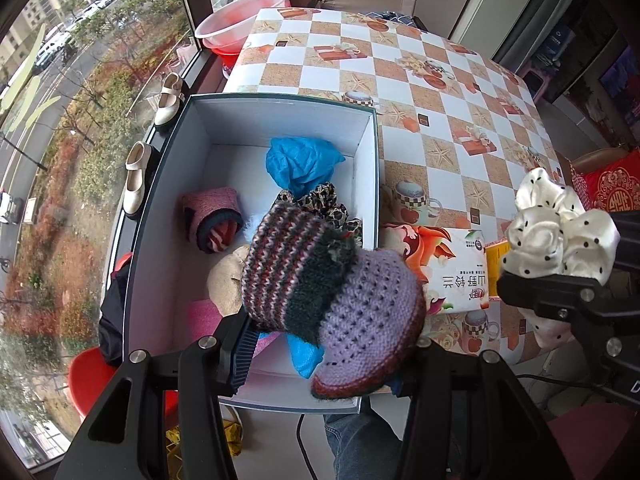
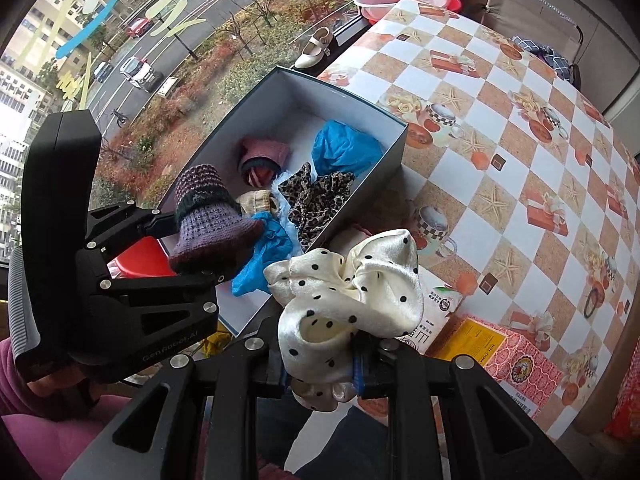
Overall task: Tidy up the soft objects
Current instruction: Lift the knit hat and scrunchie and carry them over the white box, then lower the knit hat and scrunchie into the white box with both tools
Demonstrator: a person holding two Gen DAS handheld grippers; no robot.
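Observation:
My left gripper [image 1: 326, 344] is shut on a purple knitted bootie [image 1: 340, 284] with a striped cuff, held above the near end of an open white-lined box [image 1: 368, 152]; it also shows in the right wrist view [image 2: 212, 220]. My right gripper [image 2: 320, 364] is shut on a white polka-dot satin scrunchie [image 2: 352, 292], just right of the box; the left wrist view shows the scrunchie [image 1: 560, 232] too. In the box lie a blue cloth [image 1: 300, 160], a pink knitted bootie [image 1: 212, 220], a leopard scrunchie [image 1: 324, 200] and a beige plush [image 1: 228, 284].
The box sits at the near left corner of a checkered table [image 1: 440, 92]. Printed cartons [image 1: 452, 272] lie right of the box, another carton [image 2: 516, 356] near the table's front. A pink basin [image 1: 244, 12] and cream shoes [image 1: 136, 184] sit by the window.

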